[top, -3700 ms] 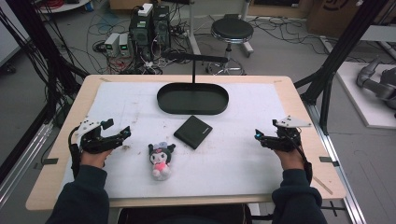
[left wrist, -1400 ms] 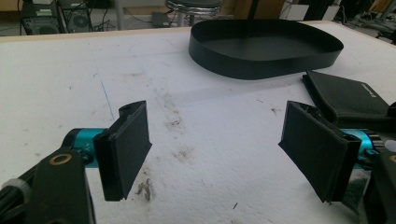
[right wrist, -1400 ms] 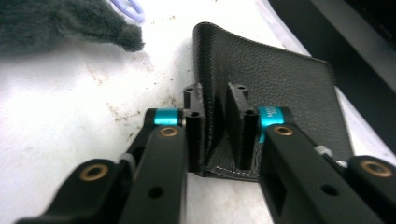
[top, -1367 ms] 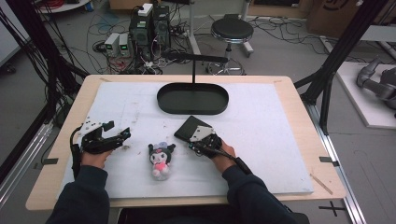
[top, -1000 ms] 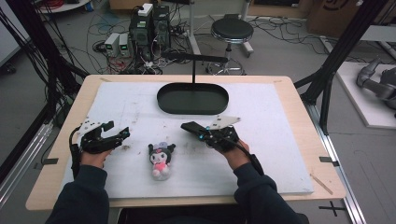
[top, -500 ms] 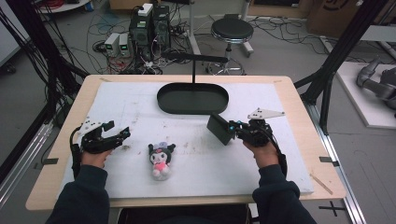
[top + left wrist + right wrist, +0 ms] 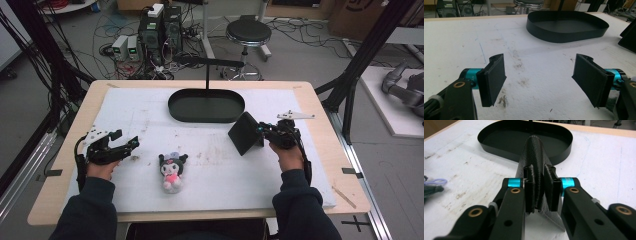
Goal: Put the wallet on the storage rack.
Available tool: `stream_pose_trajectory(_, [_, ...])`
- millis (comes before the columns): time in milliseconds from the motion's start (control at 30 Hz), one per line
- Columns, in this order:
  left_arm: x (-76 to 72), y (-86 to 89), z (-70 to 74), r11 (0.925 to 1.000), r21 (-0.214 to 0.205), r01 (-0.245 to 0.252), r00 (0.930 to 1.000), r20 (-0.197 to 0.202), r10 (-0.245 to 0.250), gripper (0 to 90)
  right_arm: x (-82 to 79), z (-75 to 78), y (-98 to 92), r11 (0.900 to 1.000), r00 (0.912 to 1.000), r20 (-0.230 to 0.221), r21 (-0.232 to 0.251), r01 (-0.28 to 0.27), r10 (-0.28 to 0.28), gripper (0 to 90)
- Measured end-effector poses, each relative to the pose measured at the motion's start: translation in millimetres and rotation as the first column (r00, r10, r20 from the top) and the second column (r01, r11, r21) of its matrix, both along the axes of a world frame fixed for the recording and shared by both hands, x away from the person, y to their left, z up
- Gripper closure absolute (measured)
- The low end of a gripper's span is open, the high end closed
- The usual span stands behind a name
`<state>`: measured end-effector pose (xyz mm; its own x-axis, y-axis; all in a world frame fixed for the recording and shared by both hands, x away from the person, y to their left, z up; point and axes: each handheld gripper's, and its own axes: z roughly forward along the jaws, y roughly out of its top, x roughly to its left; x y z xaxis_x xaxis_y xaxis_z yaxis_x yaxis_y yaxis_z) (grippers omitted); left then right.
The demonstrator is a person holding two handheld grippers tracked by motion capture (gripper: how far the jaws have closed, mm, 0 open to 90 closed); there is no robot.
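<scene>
A black leather wallet (image 7: 244, 133) stands tilted on one edge on the white mat, just in front of the black oval tray (image 7: 173, 107). My right gripper (image 7: 263, 131) has the wallet (image 7: 534, 152) between its pads. Its jaws have just been opening a little, and both pads still touch the leather. The right gripper (image 7: 539, 173) points toward the tray (image 7: 495, 144). My left gripper (image 7: 131, 145) rests at the mat's left side. In its own view the left gripper (image 7: 541, 82) stands wide open over bare mat with nothing between its fingers.
A small black and pink plush toy (image 7: 171, 170) lies on the mat between the hands, near the front. A black post with a crossbar (image 7: 207, 67) rises behind the tray (image 7: 564, 37). The wallet's corner (image 7: 630, 37) shows at the far right of the left gripper view.
My right gripper has carried the wallet from the mat's middle to the right and turned it up onto its edge. The left gripper has stayed put.
</scene>
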<state>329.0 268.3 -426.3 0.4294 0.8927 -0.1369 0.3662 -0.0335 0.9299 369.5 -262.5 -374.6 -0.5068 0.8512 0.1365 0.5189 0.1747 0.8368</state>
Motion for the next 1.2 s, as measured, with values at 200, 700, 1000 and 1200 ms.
stream_pose_trajectory(200, [-0.3, 0.0, 0.1, 1.0, 0.0, -0.001, 1.0, 0.0, 0.001, 25.6, -5.0, -0.3, 8.9, 0.9992, 0.9957, 0.092, -0.04, -0.002, 0.006, 50.1])
stream_pose_trajectory(700, [-0.3, -0.7, 0.0, 1.0, 0.002, 0.002, 1.0, 0.001, -0.002, 25.5, 7.3, -37.3, 28.3, 0.9932, 0.9999, 0.012, -0.116, -0.007, 0.009, 43.0])
stream_pose_trajectory(1000, [0.2, -1.9, -0.4, 1.0, 0.007, 0.006, 1.0, 0.001, -0.006, 25.8, 6.0, -26.5, 27.1, 0.9986, 0.9975, 0.055, -0.03, -0.044, 0.045, 78.2])
stream_pose_trajectory(1200, [0.9, -0.3, 0.0, 1.0, 0.002, 0.008, 0.9999, 0.013, -0.008, 25.8, 17.9, -12.9, 35.6, 0.9993, 0.9949, 0.094, -0.002, -0.038, 0.038, 78.4])
